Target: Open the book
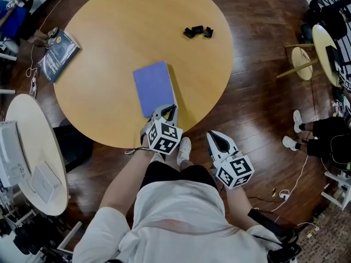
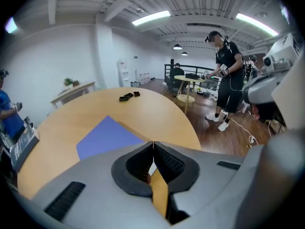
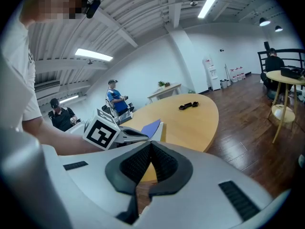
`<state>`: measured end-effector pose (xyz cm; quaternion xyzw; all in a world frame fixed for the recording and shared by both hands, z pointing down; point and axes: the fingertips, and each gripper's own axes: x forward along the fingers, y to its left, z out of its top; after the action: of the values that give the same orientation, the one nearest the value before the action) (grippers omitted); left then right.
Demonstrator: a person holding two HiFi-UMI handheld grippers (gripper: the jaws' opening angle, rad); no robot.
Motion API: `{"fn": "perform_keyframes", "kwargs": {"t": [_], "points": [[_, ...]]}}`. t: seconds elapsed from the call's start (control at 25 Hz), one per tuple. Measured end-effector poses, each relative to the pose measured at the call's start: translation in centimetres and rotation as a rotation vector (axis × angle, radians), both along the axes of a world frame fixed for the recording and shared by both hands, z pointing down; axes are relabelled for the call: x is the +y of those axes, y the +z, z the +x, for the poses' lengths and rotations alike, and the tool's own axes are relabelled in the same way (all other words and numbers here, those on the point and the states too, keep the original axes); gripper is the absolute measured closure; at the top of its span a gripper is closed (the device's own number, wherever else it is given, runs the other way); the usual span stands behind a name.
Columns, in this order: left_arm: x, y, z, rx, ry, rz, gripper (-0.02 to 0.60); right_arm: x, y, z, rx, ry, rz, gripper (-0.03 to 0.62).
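Observation:
A closed book with a plain blue-violet cover [image 1: 153, 86] lies flat on the round wooden table [image 1: 109, 26], near its front edge. My left gripper [image 1: 173, 108] is shut, its tips right at the book's near right corner; whether they touch the cover I cannot tell. In the left gripper view the book [image 2: 107, 136] lies just ahead and left of the closed tips [image 2: 153, 143]. My right gripper [image 1: 211, 135] is shut and hangs off the table over the floor, right of the left one. The right gripper view shows the book [image 3: 151, 127] beyond the left gripper's marker cube [image 3: 101, 133].
Small black objects [image 1: 197, 32] lie at the table's far right. A dark printed book [image 1: 59, 53] rests at its left edge. A small white round table [image 1: 27, 147] stands to the left. Other people [image 2: 228, 80] and tables stand further off on the wooden floor.

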<state>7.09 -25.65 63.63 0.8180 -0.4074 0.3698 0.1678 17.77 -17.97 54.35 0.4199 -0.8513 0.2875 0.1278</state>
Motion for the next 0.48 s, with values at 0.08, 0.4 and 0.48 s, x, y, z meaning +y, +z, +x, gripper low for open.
{"fn": "perform_keyframes", "kwargs": {"t": [0.08, 0.4, 0.48], "points": [[0.1, -1.3, -0.6, 0.034, -0.031, 0.014, 0.565, -0.1, -0.2, -0.7, -0.003, -0.019, 0.007, 0.597], [0.4, -6.4, -5.5, 0.281, -0.245, 0.046, 0.566, -0.5, -1.1, -4.3, -0.003, -0.117, 0.031, 0.597], [0.9, -7.3, -7.4, 0.348, -0.312, 0.063, 0.566, -0.7, -1.4, -5.7, -0.003, -0.151, 0.038, 0.597]]}}
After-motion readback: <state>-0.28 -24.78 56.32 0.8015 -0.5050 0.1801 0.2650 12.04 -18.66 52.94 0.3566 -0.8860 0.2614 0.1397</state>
